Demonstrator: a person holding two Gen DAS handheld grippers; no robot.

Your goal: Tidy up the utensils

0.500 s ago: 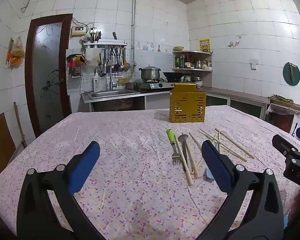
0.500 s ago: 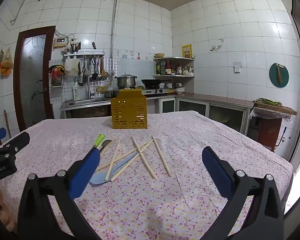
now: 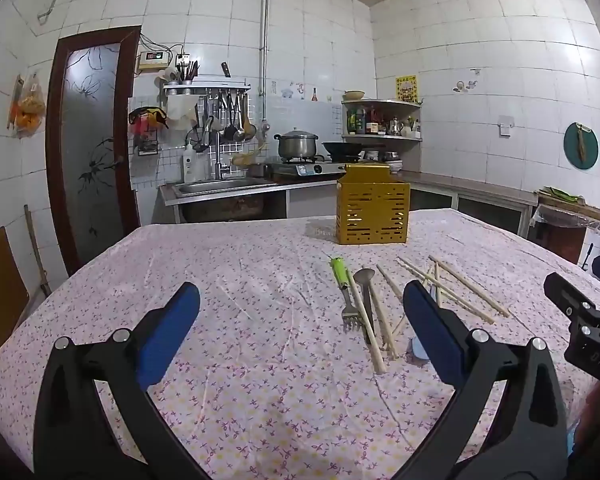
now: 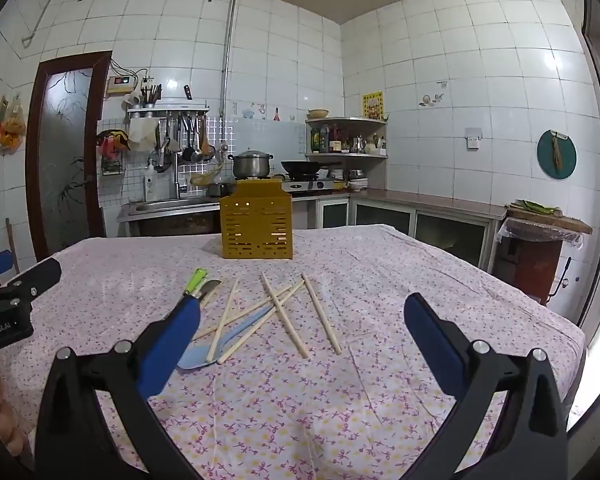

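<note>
Currently both grippers – left gripper (image 3: 300, 316) and right gripper (image 4: 300, 320) – stand with jaws spread wide and empty above the tablecloth (image 4: 340, 400), near scattered chopsticks (image 4: 284, 316) and what appears to be a blue spoon (image 4: 204, 354)

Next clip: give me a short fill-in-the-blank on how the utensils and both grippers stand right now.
1. The slotted holder on the table is ____ in colour.
2. The fork has a ____ handle.
3. The left gripper and right gripper both stand ____, holding nothing.
4. The chopsticks lie ____ the holder.

Missing: yellow; green; open; outside
</note>
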